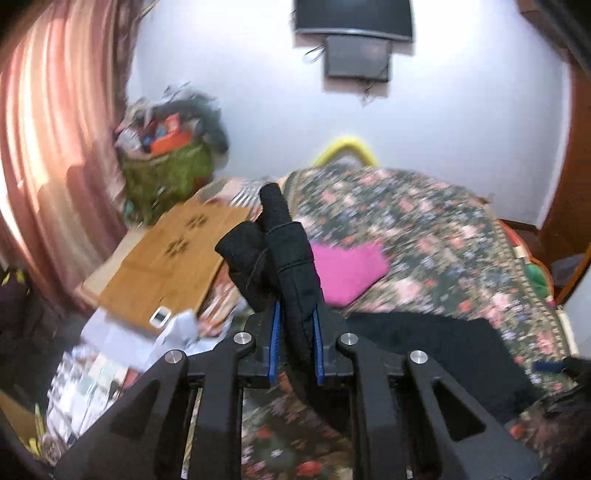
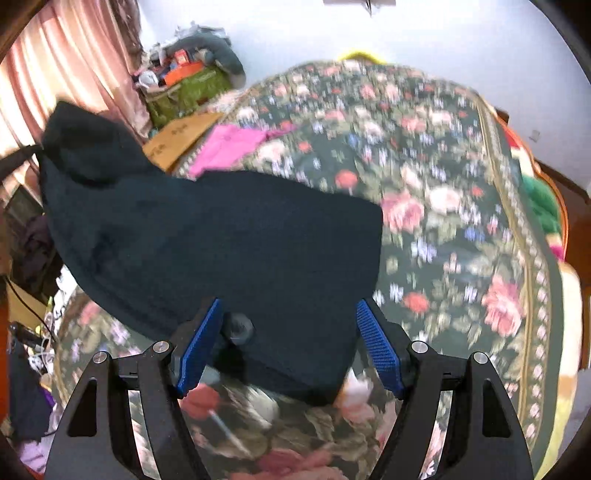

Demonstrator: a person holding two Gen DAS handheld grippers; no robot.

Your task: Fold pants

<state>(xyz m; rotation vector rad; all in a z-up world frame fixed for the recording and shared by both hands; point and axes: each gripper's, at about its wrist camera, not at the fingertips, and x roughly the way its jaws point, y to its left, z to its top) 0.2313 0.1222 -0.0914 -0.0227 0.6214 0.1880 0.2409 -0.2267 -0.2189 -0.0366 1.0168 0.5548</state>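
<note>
left gripper (image 1: 295, 339): fingers clamped on a bunched end of the black pants (image 2: 221, 243), lifted off the floral bedspread (image 2: 461, 206). right gripper (image 2: 288, 343): fingers spread wide, pants between them, ungripped. pink cloth (image 1: 343, 269) lies beyond

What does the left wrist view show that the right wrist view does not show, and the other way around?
Only the left wrist view shows the left gripper shut on a bunched part of the black pants, and a dark screen on the wall. Only the right wrist view shows the right gripper open, its blue pads on either side of the spread pants. Both show the floral bedspread, the pink cloth and the pink curtain.
</note>
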